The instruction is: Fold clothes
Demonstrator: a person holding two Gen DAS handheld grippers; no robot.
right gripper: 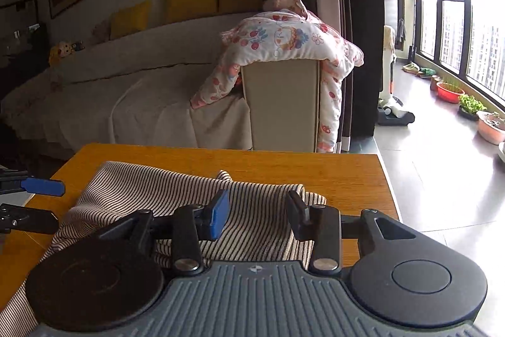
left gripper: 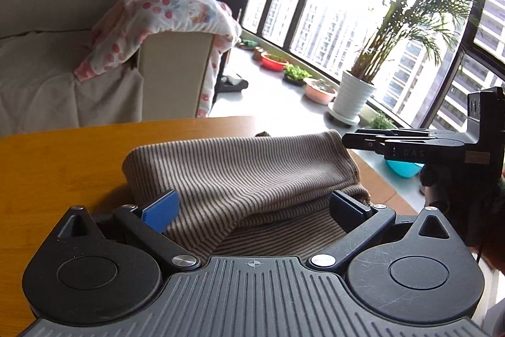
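A brown-and-cream striped garment [left gripper: 240, 172] lies folded on the wooden table [left gripper: 63, 166]. My left gripper [left gripper: 252, 207] is open, its fingers either side of the cloth's near part. The right gripper [left gripper: 363, 142] shows side-on at the garment's far right corner in the left wrist view. In the right wrist view the same garment [right gripper: 151, 195] lies under my right gripper [right gripper: 258, 213], which is open just above the cloth's right edge. The left gripper [right gripper: 41, 201] enters from the left edge, open beside the cloth.
A beige sofa [right gripper: 142, 103] with a flowered quilt [right gripper: 284, 43] over its armrest stands beyond the table. Potted plants [left gripper: 353, 97] and basins [right gripper: 449, 92] line the windows. A vacuum cleaner [right gripper: 391, 103] stands on the floor. The table's [right gripper: 347, 172] far edge is close.
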